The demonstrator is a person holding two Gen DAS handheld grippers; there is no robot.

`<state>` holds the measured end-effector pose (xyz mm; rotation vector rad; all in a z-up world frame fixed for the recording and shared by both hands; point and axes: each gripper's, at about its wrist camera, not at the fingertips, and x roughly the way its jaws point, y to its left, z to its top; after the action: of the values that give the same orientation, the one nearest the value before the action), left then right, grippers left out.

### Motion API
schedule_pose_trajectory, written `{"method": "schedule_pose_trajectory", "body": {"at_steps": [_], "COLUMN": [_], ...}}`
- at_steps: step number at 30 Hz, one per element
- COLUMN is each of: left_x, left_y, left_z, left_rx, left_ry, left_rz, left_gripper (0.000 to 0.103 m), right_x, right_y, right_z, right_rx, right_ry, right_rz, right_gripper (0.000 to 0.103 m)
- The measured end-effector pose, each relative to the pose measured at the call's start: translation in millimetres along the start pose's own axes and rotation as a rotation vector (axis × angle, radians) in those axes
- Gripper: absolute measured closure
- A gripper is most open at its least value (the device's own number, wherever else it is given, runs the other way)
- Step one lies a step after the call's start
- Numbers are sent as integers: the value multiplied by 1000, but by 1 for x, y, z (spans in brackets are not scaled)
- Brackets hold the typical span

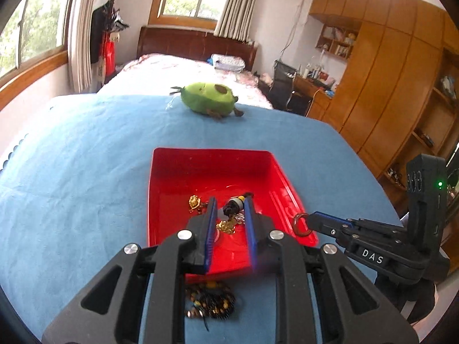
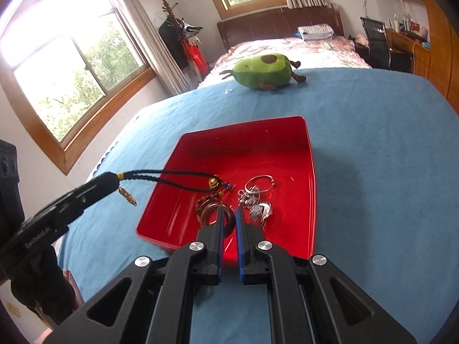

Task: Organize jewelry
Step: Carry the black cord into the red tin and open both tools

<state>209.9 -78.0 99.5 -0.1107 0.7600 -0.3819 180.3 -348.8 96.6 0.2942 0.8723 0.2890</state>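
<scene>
Blue-clothed counter point(image 1: 86, 154): left hand-held gripper point(image 2: 110, 180) lowers a pinched black cord point(image 2: 178, 176) into the red tray point(image 1: 275, 172); right hand-held gripper point(image 1: 311, 220), clamping a brown ring point(image 1: 300, 225), likely releases next.

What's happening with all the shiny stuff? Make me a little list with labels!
left gripper: shut on a black cord that stretches toward the tray
right gripper: shut on a brown ring, near the tray's front edge
red tray: holds silver jewelry and gold pieces
blue cloth: a beaded heap lies on it, just outside the tray
far end: green avocado plush
</scene>
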Motion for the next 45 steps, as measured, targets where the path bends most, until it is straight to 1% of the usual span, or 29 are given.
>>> {"method": "schedule_pose_trajectory", "body": {"at_steps": [5, 8, 13, 19, 23, 36, 37, 38, 40, 41, 42, 45], "left_x": [46, 69, 98, 116, 126, 161, 162, 164, 165, 163, 161, 149], "left_y": [18, 26, 32, 34, 35, 49, 50, 52, 54, 55, 55, 53], "left_z": [11, 15, 22, 29, 33, 34, 34, 34, 33, 33, 33, 34], "left_rx": [-31, -41, -38, -32, -28, -45, -46, -53, -66, -71, -71, -64], "left_ry": [66, 95, 119, 131, 137, 201, 206, 215, 227, 226, 216, 187], "left_rz": [18, 28, 48, 60, 66, 108, 105, 99, 90, 89, 95, 102], "left_gripper": [86, 86, 86, 86, 86, 85, 85, 84, 79, 72, 68, 65], "right_x": [37, 57, 82, 103, 109, 148, 150, 151, 151, 148, 145, 135], "right_y": [-15, -23, -31, -36, -37, -35, -36, -36, -39, -40, -40, -39], "right_z": [16, 26, 37, 47, 52, 65, 66, 65, 65, 64, 65, 65], "right_rx": [33, 55, 69, 71, 71, 68, 68, 69, 85, 89, 88, 85], "right_ry": [35, 56, 81, 100, 103, 147, 152, 158, 163, 154, 146, 120], "right_rz": [-34, -36, -54, -68, -79, -124, -126, -126, -125, -120, -120, -119], "right_gripper": [96, 96, 96, 96, 96, 96, 94, 92, 83, 83, 83, 83]}}
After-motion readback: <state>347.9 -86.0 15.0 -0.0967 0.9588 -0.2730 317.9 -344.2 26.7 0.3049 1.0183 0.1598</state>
